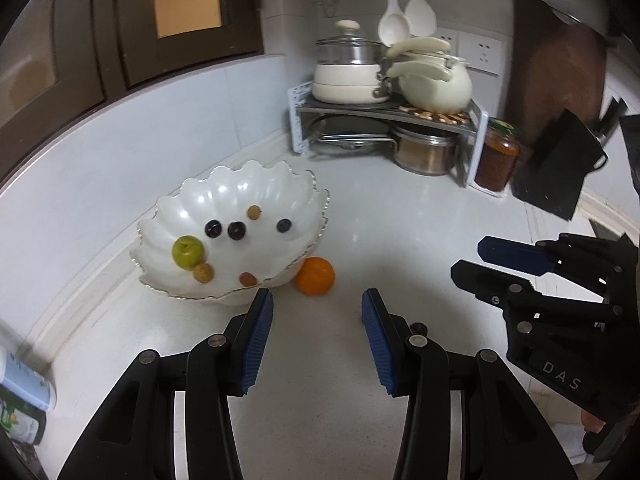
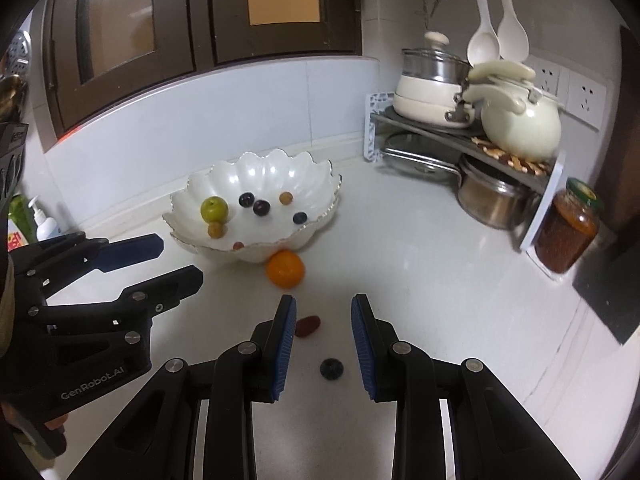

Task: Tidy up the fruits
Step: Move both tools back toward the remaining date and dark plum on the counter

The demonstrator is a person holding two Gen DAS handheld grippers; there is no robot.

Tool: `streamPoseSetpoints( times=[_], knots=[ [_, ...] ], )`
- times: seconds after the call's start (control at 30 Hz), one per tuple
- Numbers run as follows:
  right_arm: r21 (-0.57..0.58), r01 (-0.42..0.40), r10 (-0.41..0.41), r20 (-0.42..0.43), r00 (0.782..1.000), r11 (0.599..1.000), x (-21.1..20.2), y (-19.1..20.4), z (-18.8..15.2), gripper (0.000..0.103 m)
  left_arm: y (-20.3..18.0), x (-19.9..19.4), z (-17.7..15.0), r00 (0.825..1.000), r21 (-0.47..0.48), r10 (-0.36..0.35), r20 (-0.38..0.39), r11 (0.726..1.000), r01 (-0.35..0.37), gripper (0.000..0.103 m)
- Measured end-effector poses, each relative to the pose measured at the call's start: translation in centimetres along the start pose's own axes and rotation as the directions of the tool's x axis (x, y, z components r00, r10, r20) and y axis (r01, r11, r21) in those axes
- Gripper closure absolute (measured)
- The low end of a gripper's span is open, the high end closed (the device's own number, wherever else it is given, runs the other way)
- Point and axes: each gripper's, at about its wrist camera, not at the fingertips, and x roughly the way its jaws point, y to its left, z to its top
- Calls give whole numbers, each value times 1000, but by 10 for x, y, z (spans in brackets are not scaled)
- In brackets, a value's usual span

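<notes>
- Fruit left on the counter (image 2: 420,264) sits in front of the scalloped white bowl (image 2: 256,184), the landmark for everything below: an orange (image 2: 285,269) touching the bowl's front wall, a small reddish fruit (image 2: 307,325) nearer than the orange, and a dark round berry (image 2: 331,368) nearest of all.
- Inside the bowl already lie a green plum-like fruit (image 2: 214,209), several dark berries and a few small brownish ones.
- Right gripper (image 2: 324,344) hangs over the counter on the near side of the bowl, jaws parted and empty; the dark berry lies on the counter between its fingers, with no pad touching it, and the reddish fruit just beside its left finger.
- Left gripper (image 1: 318,340) also stands part open and holds nothing, aimed at bare counter just in front of the bowl, near the orange.
- The step in hand looks like picking up the dark berry with the right gripper.
- To do it well, lower until the pads straddle the berry's middle, centre it between them, and close gently: it is small, round and probably soft, so it may roll away or bruise.
- Keep the left finger clear of the reddish fruit so it is not nudged aside.
- Carry the berry over the bowl's wavy rim and release low, so nothing bounces out.
</notes>
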Motion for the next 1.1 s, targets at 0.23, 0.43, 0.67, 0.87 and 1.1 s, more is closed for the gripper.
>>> streamPoseSetpoints(
  times=[0.23, 0.43, 0.67, 0.87, 1.1],
  knots=[
    [23, 10, -9, -15, 1000, 1000, 10, -4, -18, 62, -8, 17, -13, 1000, 74, -23, -13, 997, 24, 57],
    [19, 34, -34, -28, 999, 999, 21, -2, -33, 62, -8, 30, -25, 998, 136, -55, -18, 989, 57, 58],
    [35, 40, -38, -44, 998, 999, 34, 1, -46, 62, -14, 47, -35, 995, 248, -102, -16, 963, 103, 59],
    [92, 48, -43, -59, 997, 995, 50, 0, -55, 62, -17, 66, -36, 990, 309, -137, -32, 941, 140, 61],
    [140, 64, -52, -94, 994, 988, 69, -8, -63, 62, -23, 89, -40, 982, 366, -173, -70, 912, 187, 66]
  ],
)
